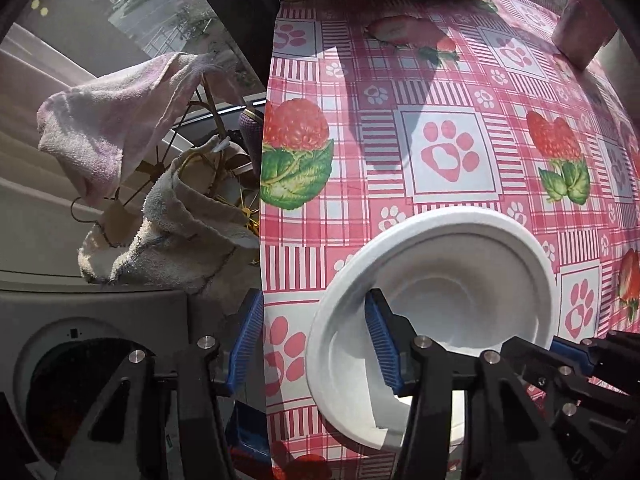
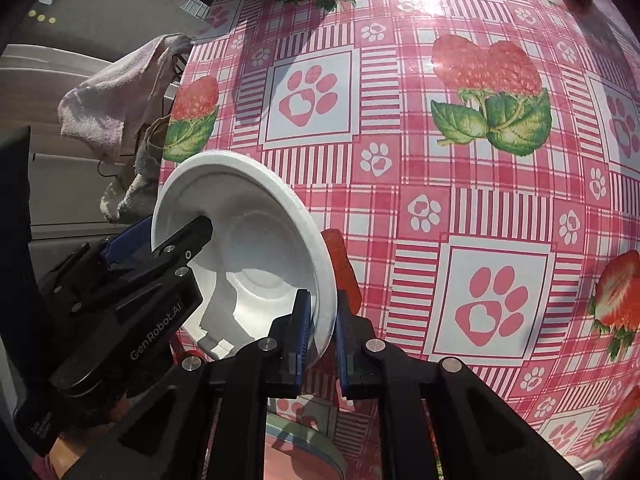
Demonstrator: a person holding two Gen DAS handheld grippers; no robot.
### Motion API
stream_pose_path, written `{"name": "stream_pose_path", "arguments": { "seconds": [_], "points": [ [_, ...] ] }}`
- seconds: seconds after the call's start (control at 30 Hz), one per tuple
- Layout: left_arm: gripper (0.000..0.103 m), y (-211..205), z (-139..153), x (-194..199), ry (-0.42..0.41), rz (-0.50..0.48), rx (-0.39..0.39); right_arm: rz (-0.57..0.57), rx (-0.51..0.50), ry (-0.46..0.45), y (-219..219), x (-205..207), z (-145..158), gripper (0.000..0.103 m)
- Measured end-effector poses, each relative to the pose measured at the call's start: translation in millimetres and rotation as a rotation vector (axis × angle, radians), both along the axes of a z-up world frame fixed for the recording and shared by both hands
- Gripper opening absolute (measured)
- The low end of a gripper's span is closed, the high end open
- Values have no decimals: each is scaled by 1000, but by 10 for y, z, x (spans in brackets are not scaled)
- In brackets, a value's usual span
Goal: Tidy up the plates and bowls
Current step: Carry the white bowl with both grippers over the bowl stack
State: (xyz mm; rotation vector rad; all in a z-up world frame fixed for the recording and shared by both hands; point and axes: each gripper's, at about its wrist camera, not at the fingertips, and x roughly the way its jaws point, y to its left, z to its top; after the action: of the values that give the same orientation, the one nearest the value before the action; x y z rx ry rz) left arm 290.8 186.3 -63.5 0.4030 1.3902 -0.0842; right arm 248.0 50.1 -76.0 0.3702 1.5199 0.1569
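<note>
Left wrist view, table: a tablecloth (image 1: 448, 80) printed with pink checks, paw prints and berries covers the whole surface; its near-left edge drops off beside the left claw.
Room: past that edge a window lets in hard daylight, with pale towels (image 1: 120, 120) draped over a wire rack and a round-fronted grey appliance (image 1: 60, 360) below.
Task's thing: a white foam bowl (image 1: 452, 292) sits tilted near the table's left edge, hollow facing the cameras; whether it is lifted clear of the cloth cannot be told.
Right gripper (image 2: 323, 332): closed on the bowl's rim, one blue pad inside the wall and one outside, seen plainly in the right wrist view.
Left gripper (image 1: 312, 344): half spread, straddling the opposite rim; one blue pad lies inside the bowl, the other hangs outside over the table edge. No pinch is visible, so I read it as not gripping.
Step in hand: probably carrying or steadying the bowl toward a stack.
Doing it well: foam rims crush and flex, so keep the pinch light, hold the bowl level, and bring the left pads together squarely on the wall before any lift.
Risk: with the table edge this close, a slip would send the bowl to the floor.
</note>
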Motion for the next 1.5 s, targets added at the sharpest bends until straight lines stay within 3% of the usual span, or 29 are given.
{"name": "stream_pose_path", "arguments": {
  "seconds": [0.07, 0.17, 0.23, 0.33, 0.4, 0.47, 0.67, 1.07, 1.5],
  "points": [
    [56, -24, 23, -46, -31, -27, 27, -7, 8, 8, 22, 1, -18, 13],
    [56, -179, 31, -188, -98, -148, 127, -21, 25, 11, 44, -8, -48, 13],
    [56, -266, -25, -246, -89, -222, 134, -30, 26, 10, 44, -14, -72, 13],
    [51, -249, -106, -232, -38, -209, 73, -61, 49, 20, -26, -37, -110, 14],
    [47, -158, -137, -155, 19, -129, -23, -70, 55, 24, -75, -54, -92, 14],
    [35, -72, -175, -77, 81, -53, -103, -55, 29, 15, -114, -82, -52, 13],
    [34, -211, -205, -105, 154, 30, -214, -83, -4, 36, -378, -265, -43, 13],
    [35, -1196, -183, -614, 195, -91, -245, -210, -57, 110, -1296, -991, -88, 13],
    [36, -2039, 28, -1110, 205, -141, -241, -343, -10, 81, -2076, -1478, 86, 13]
  ]
}}
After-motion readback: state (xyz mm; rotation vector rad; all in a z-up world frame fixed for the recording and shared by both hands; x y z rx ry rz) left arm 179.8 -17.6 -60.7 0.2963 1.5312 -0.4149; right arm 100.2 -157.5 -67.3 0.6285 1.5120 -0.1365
